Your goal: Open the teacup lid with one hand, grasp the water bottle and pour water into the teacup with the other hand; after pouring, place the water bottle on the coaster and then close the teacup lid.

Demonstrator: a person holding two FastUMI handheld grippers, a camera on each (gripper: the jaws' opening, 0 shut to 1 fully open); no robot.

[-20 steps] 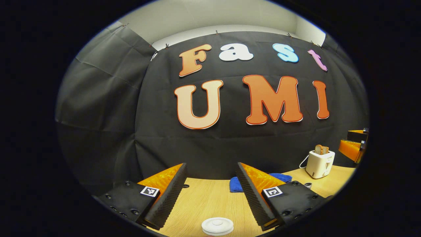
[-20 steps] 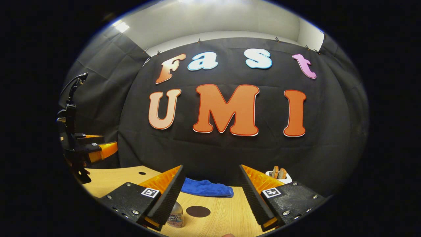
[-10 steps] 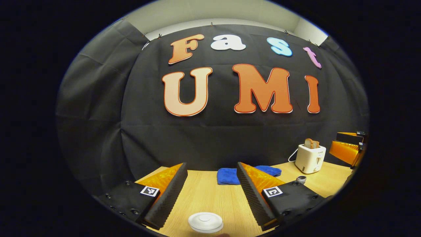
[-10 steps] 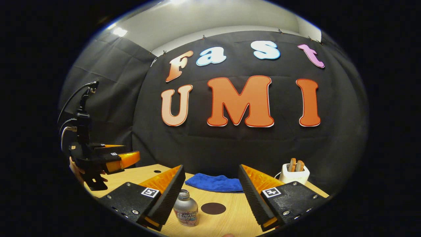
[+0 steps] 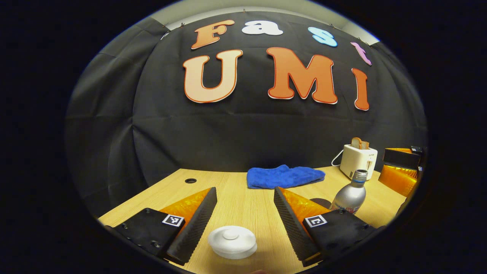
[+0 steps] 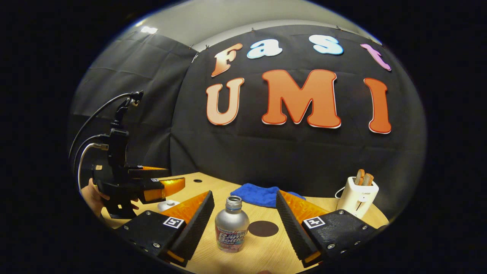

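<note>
Standing on the table, the white lid is seen in the left gripper view low between the two fingers of the left gripper, at about 6 o'clock in that view, touched by neither; it still covers the teacup, whose body cannot be made out. Those fingers are spread wide and hold nothing. At 3 o'clock from the lid, past the right-hand finger, the bottle is seen upright, with a dark edge of the coaster showing just beside it. In the right gripper view, the bottle is framed between the parted fingers of the right gripper, nearer the left-hand finger yet clear of both, its mouth uncapped. The coaster lies flat at 3 o'clock from the bottle, just beside it and bare. The right gripper is released and grips nothing. At 9 o'clock in that view the left gripper is held above the table by a hand, with the lid just below its fingertips. A blue cloth lies at the far edge of the table, and a white toaster with bread in it stands at 3 o'clock.
</note>
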